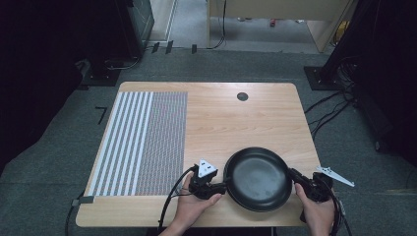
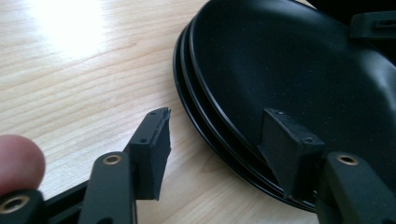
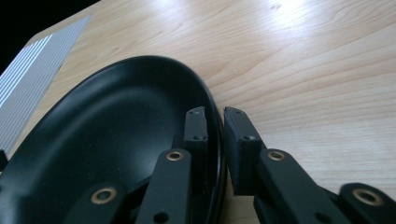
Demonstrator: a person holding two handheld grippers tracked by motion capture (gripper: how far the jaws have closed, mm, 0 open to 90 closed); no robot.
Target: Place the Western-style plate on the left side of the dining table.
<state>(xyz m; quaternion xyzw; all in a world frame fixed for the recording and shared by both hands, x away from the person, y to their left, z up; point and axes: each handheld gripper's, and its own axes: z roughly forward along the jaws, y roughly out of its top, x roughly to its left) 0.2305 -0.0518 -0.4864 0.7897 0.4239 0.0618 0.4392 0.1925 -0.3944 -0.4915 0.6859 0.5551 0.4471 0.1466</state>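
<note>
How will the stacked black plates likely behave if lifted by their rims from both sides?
The black plates look rigid, so they should not sag. Their smooth glossy rims may slip between pads. Several nested rims show, so the stack may be heavy and shift apart.

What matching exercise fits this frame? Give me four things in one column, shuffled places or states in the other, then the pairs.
Things:
1. black plates
2. striped mat
3. left gripper
4. right gripper

Places or states:
A. jaws wide apart astride the rim
B. near right part of the table
C. jaws close together on the rim
D. left part of the table

Pairs: 1-B, 2-D, 3-A, 4-C
</note>
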